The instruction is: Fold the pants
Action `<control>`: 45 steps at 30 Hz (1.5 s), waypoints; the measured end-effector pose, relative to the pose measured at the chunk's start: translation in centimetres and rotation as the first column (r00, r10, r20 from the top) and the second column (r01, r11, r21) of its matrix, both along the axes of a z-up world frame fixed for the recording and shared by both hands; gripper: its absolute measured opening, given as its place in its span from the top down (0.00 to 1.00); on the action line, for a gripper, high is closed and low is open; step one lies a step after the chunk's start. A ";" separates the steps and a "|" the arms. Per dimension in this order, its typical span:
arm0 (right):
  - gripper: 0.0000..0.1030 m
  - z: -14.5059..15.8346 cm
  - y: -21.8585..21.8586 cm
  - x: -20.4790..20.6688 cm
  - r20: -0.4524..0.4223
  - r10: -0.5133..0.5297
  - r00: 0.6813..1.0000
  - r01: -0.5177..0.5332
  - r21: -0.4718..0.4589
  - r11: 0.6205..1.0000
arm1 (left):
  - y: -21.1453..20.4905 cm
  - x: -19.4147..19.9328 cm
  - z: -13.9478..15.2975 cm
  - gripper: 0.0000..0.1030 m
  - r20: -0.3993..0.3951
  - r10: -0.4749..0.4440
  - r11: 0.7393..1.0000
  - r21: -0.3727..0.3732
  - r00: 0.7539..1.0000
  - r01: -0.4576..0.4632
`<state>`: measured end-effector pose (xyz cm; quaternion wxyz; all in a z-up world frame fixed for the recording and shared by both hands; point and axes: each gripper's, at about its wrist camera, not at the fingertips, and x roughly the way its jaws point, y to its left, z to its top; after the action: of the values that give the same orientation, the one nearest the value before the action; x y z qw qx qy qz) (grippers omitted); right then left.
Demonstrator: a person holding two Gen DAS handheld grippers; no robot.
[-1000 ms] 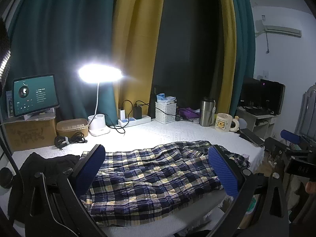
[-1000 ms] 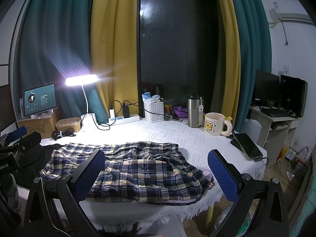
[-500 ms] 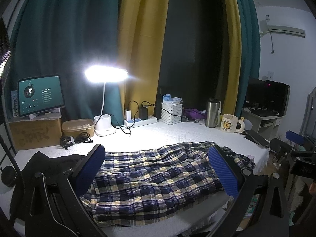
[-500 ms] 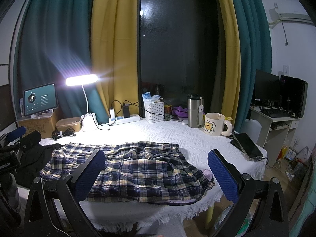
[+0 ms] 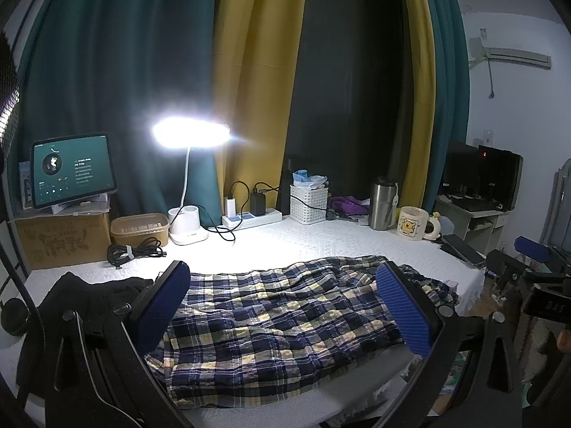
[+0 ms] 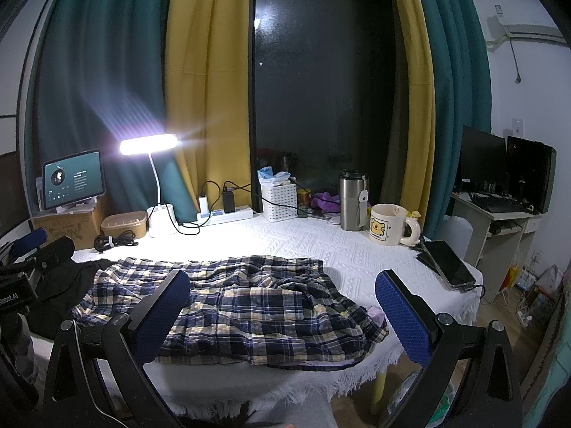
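Plaid pants (image 5: 278, 321) in navy, white and yellow lie spread and rumpled near the front edge of the white-clothed table (image 5: 321, 242). They also show in the right wrist view (image 6: 242, 306). My left gripper (image 5: 285, 306) is open and empty, held above the pants near the table's front. My right gripper (image 6: 282, 314) is open and empty, held back from the table's front edge over the pants' right part. Each gripper shows at the edge of the other's view.
A black garment (image 5: 82, 296) lies at the table's left. At the back stand a lit lamp (image 5: 189, 135), tablet (image 5: 71, 167) on a box, power strip (image 5: 249, 217), white basket (image 5: 308, 203), steel tumbler (image 5: 383, 207) and mug (image 5: 414, 223). A phone (image 6: 449, 264) lies at the right edge.
The left gripper has drawn back and tilted slightly, so the pants sit lower and smaller in its view. The right gripper has barely moved. The pants have not moved.
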<state>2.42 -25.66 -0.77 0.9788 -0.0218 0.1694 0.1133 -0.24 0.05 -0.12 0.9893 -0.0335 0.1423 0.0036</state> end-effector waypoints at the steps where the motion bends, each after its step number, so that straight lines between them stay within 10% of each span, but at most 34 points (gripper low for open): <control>1: 0.00 0.0 0.0 0.0 -0.001 0.000 1.000 0.000 0.000 1.000 | 0.0 0.0 0.0 0.00 0.001 -0.001 1.000 -0.002 1.000 0.001; 14: 0.00 -0.1 0.2 0.3 0.000 -0.002 1.000 0.002 -0.005 1.000 | 0.0 0.0 0.0 0.00 -0.001 -0.002 1.000 0.002 1.000 0.002; 23: 0.00 -2.6 0.2 4.4 -0.072 0.012 0.997 -0.015 -0.036 0.999 | 2.5 4.6 -3.2 0.00 -0.143 0.014 1.000 -0.001 0.990 -0.015; 45: 0.00 -6.5 0.1 21.5 -0.336 -0.013 0.942 -0.006 -0.055 0.998 | 12.1 18.4 -9.3 0.00 -0.467 0.150 0.984 -0.016 0.872 -0.178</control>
<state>23.93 -25.58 -7.27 0.9347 -0.0287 0.3371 0.1087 18.16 12.16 -9.40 0.9212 -0.0727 0.3711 0.0914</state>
